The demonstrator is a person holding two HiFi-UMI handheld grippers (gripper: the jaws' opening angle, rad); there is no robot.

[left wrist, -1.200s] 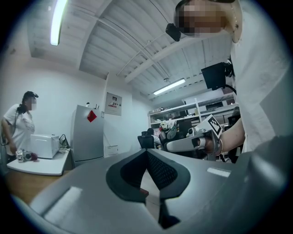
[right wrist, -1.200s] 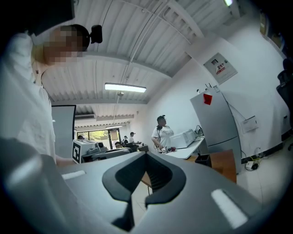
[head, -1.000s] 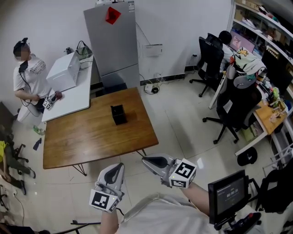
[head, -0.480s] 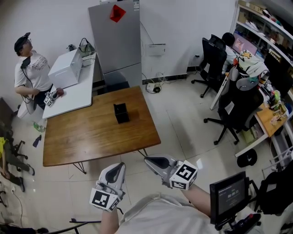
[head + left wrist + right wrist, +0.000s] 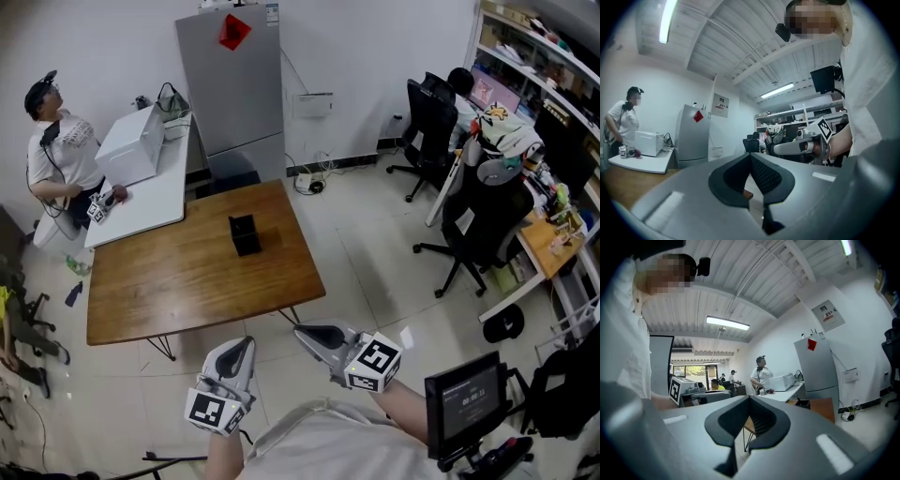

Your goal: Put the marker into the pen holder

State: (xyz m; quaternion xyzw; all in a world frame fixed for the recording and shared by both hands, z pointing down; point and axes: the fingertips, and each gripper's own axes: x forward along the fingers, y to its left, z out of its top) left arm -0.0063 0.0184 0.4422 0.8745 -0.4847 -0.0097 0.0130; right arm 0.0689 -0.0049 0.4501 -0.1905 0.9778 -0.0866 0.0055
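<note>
The black pen holder (image 5: 244, 233) stands on the brown wooden table (image 5: 169, 281), towards its far right part. No marker shows in any view. Both grippers hang close to my body, well short of the table's near edge. My left gripper (image 5: 240, 345) is shut with nothing in it, its tips meeting in the left gripper view (image 5: 750, 154). My right gripper (image 5: 313, 332) is likewise shut and holds nothing, seen also in its own view (image 5: 749, 398). Each gripper view shows the other gripper beside it.
A white table (image 5: 150, 197) with a white box adjoins the wooden one at the back left, where a person (image 5: 54, 150) stands. A grey fridge (image 5: 234, 84) is against the far wall. Office chairs (image 5: 478, 216) and desks fill the right; a screen (image 5: 464, 398) is near my right elbow.
Both grippers stay where they were, still shut. The head view shifted a little and back. The person at the back left turned slightly.
</note>
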